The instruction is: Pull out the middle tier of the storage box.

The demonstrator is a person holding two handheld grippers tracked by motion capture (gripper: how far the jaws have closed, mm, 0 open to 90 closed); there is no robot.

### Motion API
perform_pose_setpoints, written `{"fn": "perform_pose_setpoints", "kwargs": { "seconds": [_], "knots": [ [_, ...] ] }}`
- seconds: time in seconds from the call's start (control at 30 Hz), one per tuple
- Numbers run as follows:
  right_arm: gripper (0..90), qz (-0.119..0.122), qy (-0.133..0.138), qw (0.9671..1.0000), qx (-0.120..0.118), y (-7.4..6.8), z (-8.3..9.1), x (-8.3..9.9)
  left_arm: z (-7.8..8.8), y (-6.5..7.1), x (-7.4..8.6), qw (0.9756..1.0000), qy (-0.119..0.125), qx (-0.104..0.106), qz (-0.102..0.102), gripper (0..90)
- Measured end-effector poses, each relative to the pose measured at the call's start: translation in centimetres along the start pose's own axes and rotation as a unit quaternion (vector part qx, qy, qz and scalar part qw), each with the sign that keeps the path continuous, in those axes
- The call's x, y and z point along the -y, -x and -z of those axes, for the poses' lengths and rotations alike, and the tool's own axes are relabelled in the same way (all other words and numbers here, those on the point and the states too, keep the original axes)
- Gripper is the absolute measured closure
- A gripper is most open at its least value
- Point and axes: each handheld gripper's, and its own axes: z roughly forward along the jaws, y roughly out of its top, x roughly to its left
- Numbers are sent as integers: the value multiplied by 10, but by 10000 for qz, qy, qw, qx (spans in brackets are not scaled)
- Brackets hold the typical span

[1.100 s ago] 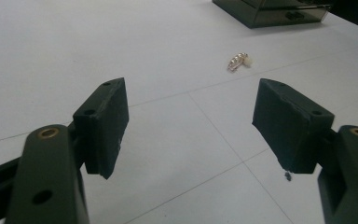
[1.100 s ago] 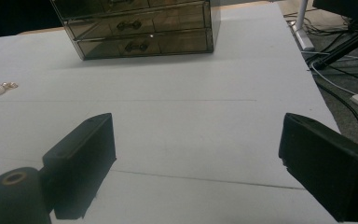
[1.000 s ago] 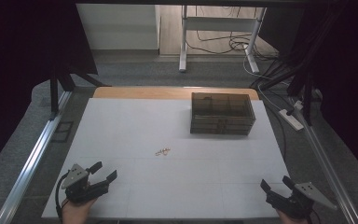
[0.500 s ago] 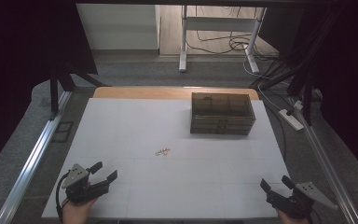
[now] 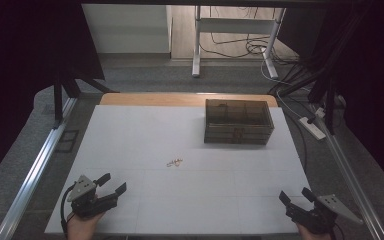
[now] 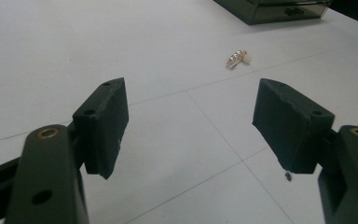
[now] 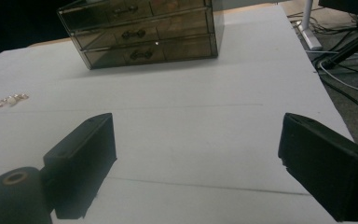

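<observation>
Covering most of the scene, the white table (image 5: pixel 145 130) has a matte, flat surface crossed by thin seam lines, with a strip of bare wood along its far edge. On its far right stands a boxy chest of drawers (image 5: pixel 237 121) in smoky translucent plastic, three drawers high with small metal pulls in the right gripper view. The left gripper (image 5: pixel 111 184), near left, and the right gripper (image 5: pixel 294 194), near right, are blocky black tools with flat pads; both are released, jaws spread wide over bare table. Smallest, the bracelet (image 5: pixel 174 162) is a short beaded, pale gold string lying mid-table, well apart from both grippers. Against the earlier frames, nothing has visibly moved; both grippers sit where they were.
</observation>
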Motion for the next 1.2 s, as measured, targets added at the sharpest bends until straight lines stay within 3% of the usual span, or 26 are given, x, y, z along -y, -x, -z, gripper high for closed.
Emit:
{"fn": "perform_pose_setpoints", "kwargs": {
  "seconds": [0.17, 0.53, 0.77, 1.2],
  "knots": [
    [111, -9, -16, 9999, -141, -4, -2, -2, 0, 0, 0, 10000, 12, 5, -1, 272],
    [112, 264, -76, 9992, -296, -16, -10, -5, -1, 1, 0, 10000, -7, -8, -26, 272],
    [115, 253, -125, 9986, -437, -23, -17, -6, -1, 1, -1, 10000, -5, -2, -37, 272],
    [133, 460, -235, 9973, -522, -38, -33, -7, -3, 2, -1, 10000, -16, 7, -71, 273]
  ]
}}
